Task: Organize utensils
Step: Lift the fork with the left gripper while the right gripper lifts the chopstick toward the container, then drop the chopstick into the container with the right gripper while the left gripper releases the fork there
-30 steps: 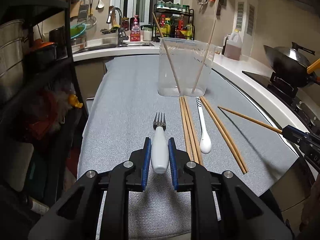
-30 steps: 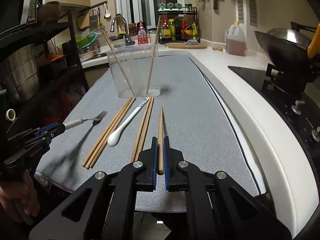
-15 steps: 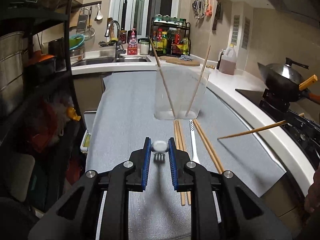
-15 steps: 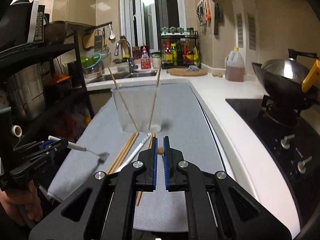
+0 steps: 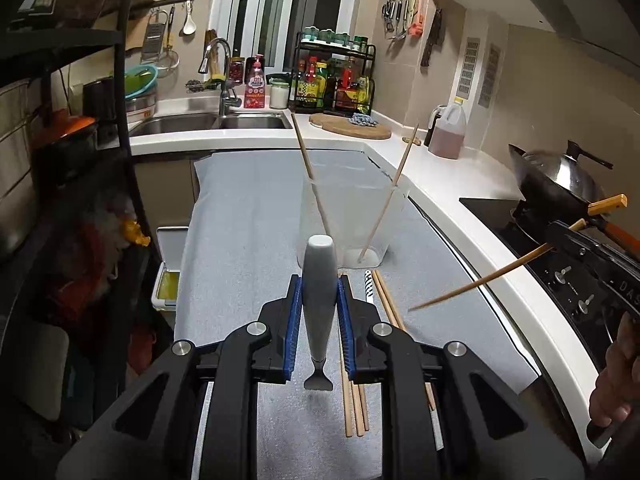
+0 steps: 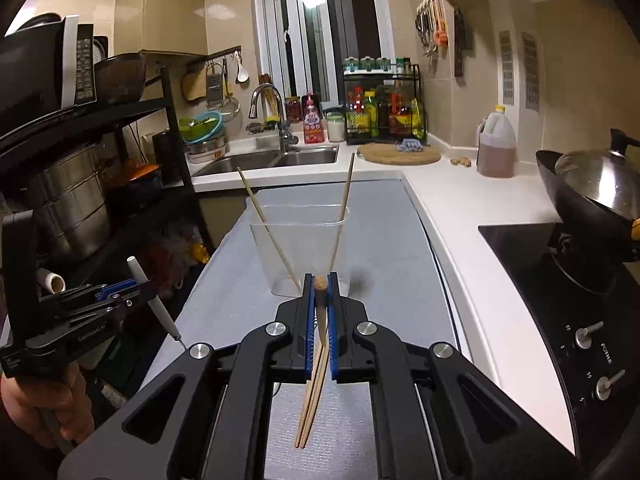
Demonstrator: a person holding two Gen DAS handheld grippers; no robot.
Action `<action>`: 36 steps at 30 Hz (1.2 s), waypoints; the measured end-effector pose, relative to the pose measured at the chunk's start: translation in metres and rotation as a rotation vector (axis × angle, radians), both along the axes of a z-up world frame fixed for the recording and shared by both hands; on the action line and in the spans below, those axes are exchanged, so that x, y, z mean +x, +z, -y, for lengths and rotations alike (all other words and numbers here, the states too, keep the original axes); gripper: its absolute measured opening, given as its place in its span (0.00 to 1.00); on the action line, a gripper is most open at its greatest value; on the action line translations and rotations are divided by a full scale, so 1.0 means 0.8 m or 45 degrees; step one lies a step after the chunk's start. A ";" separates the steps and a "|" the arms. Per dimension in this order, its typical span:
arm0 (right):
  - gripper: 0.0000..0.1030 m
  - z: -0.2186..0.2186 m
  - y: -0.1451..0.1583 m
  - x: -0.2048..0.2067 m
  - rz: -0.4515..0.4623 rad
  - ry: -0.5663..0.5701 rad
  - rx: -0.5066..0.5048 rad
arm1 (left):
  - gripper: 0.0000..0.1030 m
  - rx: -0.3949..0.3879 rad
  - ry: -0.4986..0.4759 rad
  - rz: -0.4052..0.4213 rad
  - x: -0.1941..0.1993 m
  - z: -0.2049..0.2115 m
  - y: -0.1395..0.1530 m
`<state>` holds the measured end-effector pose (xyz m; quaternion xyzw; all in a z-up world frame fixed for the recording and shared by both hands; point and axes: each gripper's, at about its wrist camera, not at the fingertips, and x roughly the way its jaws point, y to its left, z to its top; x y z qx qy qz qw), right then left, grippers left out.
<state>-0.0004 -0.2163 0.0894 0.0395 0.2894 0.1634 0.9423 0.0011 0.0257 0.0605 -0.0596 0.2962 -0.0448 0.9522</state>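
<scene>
My left gripper [image 5: 319,292] is shut on a white-handled fork [image 5: 319,264], held above the grey mat [image 5: 248,220] with the handle up and the tines hanging below the fingers. My right gripper [image 6: 320,286] is shut on a wooden chopstick [image 6: 321,308] that slants down from its pads. A clear container [image 6: 300,240] stands just ahead with two chopsticks leaning inside. Loose chopsticks [image 5: 354,404] and a white spoon [image 5: 369,290] lie on the mat below. The left wrist view shows the right gripper [image 5: 560,240] holding its chopstick [image 5: 480,284] at the right.
A wok [image 6: 592,188] sits on the black stove [image 6: 560,300] to the right. A dark storage rack [image 6: 80,184] lines the left side. Sink [image 6: 276,158], bottle rack, cutting board [image 6: 398,154] and oil jug [image 6: 496,148] stand along the back counter. A white bin [image 5: 170,264] is beside the mat's left edge.
Both grippers have risen off the mat with their loads. The fork has swung from lying flat to handle up, and the chopstick has tipped down from its gripper.
</scene>
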 end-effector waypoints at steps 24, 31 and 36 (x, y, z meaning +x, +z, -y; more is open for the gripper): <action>0.06 -0.026 0.057 0.077 0.070 0.063 -0.021 | 0.17 -0.026 -0.056 -0.052 0.088 -0.013 0.069; 0.06 -0.026 0.115 0.117 0.180 0.070 0.056 | 0.17 -0.054 -0.089 0.022 0.125 -0.016 0.126; 0.06 -0.031 0.144 0.143 0.267 0.056 0.090 | 0.17 -0.085 -0.081 0.094 0.156 -0.018 0.157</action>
